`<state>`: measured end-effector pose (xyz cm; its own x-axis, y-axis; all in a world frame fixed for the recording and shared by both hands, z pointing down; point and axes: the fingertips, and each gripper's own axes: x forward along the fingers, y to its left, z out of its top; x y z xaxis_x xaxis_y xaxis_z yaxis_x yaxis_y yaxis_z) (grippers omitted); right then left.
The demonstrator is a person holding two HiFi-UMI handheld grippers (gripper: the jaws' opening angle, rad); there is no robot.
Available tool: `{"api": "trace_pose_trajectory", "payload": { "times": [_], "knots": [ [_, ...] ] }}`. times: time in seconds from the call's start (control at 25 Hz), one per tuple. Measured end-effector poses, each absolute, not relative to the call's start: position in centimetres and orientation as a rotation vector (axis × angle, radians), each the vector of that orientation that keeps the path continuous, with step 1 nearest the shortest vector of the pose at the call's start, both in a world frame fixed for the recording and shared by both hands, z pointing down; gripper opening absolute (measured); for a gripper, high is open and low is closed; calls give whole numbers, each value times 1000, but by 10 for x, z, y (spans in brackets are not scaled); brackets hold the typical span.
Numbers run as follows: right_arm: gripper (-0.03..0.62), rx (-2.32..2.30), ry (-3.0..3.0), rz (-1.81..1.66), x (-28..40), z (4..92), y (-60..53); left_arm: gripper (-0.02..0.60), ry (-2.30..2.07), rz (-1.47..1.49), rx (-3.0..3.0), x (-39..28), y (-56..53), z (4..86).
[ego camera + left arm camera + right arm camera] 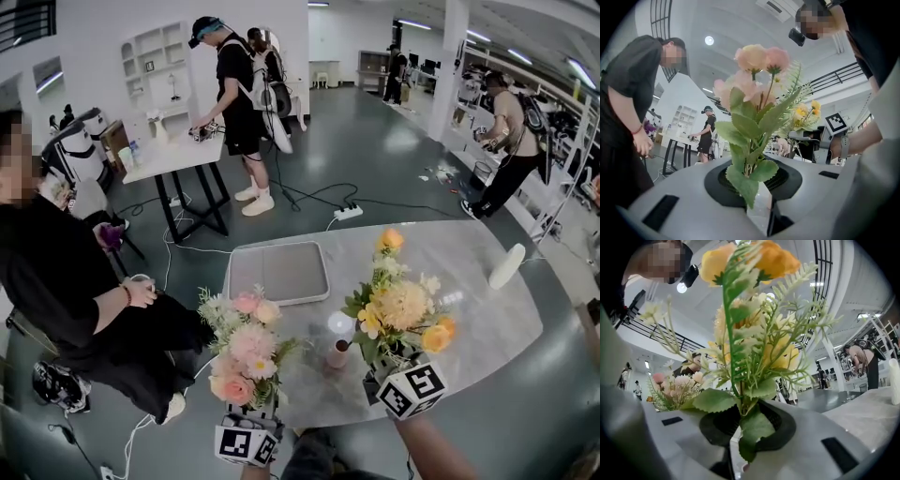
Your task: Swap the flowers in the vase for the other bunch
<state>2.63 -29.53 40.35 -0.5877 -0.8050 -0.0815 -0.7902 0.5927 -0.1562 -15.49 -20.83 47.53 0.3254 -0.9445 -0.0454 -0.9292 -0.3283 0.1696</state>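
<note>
A pale marble-topped oval counter point(469, 281) carries a flat grey square tray point(278, 272). Above its near edge the person holds two artificial bunches upright. The left gripper point(752, 197) pinches the stems of the pink-and-peach rose bunch point(246, 347). The right gripper point(740, 432) is clamped on the stems of the yellow-and-orange bunch point(401, 305). Between them stands the small brownish vase point(337, 354), apparently empty. Which bunch belongs in it cannot be told. The incoming bunch is best centred over the narrow mouth with its stems vertical, lowered straight, and released only once seated, since leaves snagging the rim could tip the light vase.
</note>
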Motion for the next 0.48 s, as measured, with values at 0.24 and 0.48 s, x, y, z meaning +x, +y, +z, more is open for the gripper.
{"api": "trace_pose_trajectory", "payload": {
  "times": [0.24, 0.48],
  "knots": [
    [77, -1337, 2711, -193, 16, 432, -305, 95, -1746, -212, 2447, -165, -227, 481],
    [78, -1337, 2760, -222, 11, 466, -314, 95, -1739, -213, 2436, -165, -249, 490]
  ]
}}
